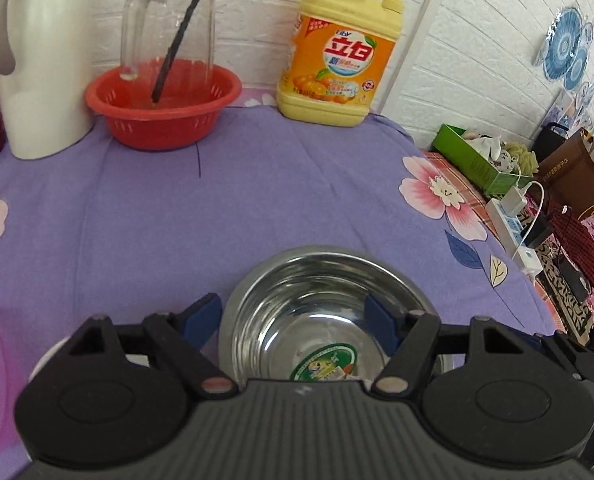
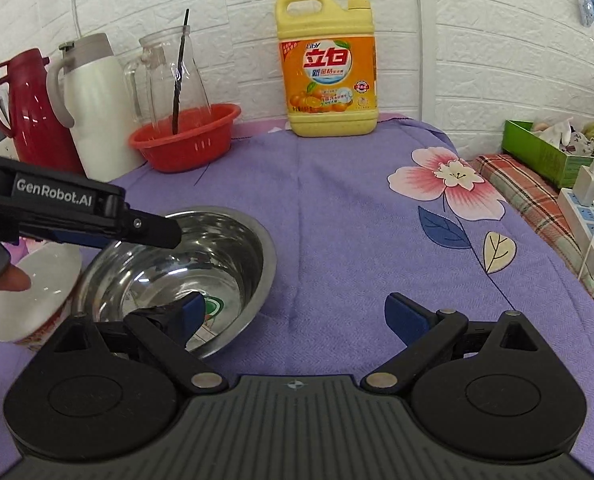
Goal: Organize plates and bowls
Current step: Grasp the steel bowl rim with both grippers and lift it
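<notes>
yellow detergent jug (image 2: 328,68) | red colander (image 2: 185,136) holding glass pitcher (image 2: 173,80) | white flask (image 2: 93,108) | red flask (image 2: 29,112)

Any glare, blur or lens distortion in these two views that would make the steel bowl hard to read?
Left wrist view: the shiny round steel bowl shows bright reflections inside but stays readable; the white brick wall bows strongly from fisheye, and the edges soften. Right wrist view: the bowl mirrors the left gripper above it; the corners go dark, and the centre is sharp.
</notes>
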The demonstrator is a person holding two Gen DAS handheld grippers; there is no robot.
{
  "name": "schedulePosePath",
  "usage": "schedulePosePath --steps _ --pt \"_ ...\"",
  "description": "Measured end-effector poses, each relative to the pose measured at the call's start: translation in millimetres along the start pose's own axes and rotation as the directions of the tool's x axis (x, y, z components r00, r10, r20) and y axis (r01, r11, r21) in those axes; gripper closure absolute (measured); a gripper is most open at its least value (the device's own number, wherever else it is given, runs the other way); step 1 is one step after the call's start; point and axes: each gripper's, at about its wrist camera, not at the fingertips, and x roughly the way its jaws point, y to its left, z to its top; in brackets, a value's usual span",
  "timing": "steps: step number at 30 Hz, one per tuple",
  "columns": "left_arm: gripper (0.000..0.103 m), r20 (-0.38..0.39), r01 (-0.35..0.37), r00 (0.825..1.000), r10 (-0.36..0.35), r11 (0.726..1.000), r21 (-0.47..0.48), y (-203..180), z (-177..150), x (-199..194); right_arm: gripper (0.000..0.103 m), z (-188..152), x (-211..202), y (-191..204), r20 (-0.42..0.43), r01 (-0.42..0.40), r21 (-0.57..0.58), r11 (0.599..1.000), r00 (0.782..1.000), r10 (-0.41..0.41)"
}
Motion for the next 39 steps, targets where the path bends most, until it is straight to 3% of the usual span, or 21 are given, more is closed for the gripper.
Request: schedulePosePath --steps 9,13,20,23,25,27,33,39 --pt "0.032 -0.062 0.087 0.994 -0.085 0.996 0.026 -20.5 -3.2 18.4 0.0 0.2 0.2 -2.4 -0.015 0.0 -0.007 1.0 1.0 0.0" --pt "0.032 -0.063 0.056 0.997 -0.049 0.992 0.112 -33.6 -10.3 19.2 0.0 -2.6 3.5 -5.1 -0.034 0.002 -0.006 1.0 0.999 -0.002" --pt "0.035 -0.074 0.025 0.997 -0.012 0.984 0.174 -46.5 -16.3 30.8 0.0 -5.6 5.6 -2.9 -0.038 -0.026 -0.006 1.0 0.999 0.025" --pt "0.041 -0.1 0.043 0.995 -0.025 0.981 0.187 -48.9 -19.9 35.5 0.0 -6.6 5.5 -3.3 -0.041 -0.042 -0.005 0.999 0.998 0.042" --pt "0.052 -0.12 0.046 0.993 -0.024 0.981 0.189 -49.7 -23.5 38.9 0.0 -8.1 7.6 -1.4 -0.06 -0.053 -0.017 0.998 0.997 0.052" --pt "0.052 -0.114 0.021 0.993 0.003 0.979 0.203 -53.2 -28.1 38.0 0.001 -10.9 8.6 3.7 -0.067 -0.052 -0.042 0.998 0.997 0.049" --pt "0.053 -0.1 0.03 0.995 -0.014 0.986 0.162 -56.4 -34.7 5.5 0.001 -11.0 -9.2 7.6 -0.056 -0.062 -0.038 0.997 0.997 0.06" --pt "0.051 -0.037 0.042 0.999 -0.036 0.982 0.186 -71.7 -56.5 -54.6 0.0 -24.8 -67.4 18.9 0.01 -0.084 -0.061 0.995 0.996 0.085"
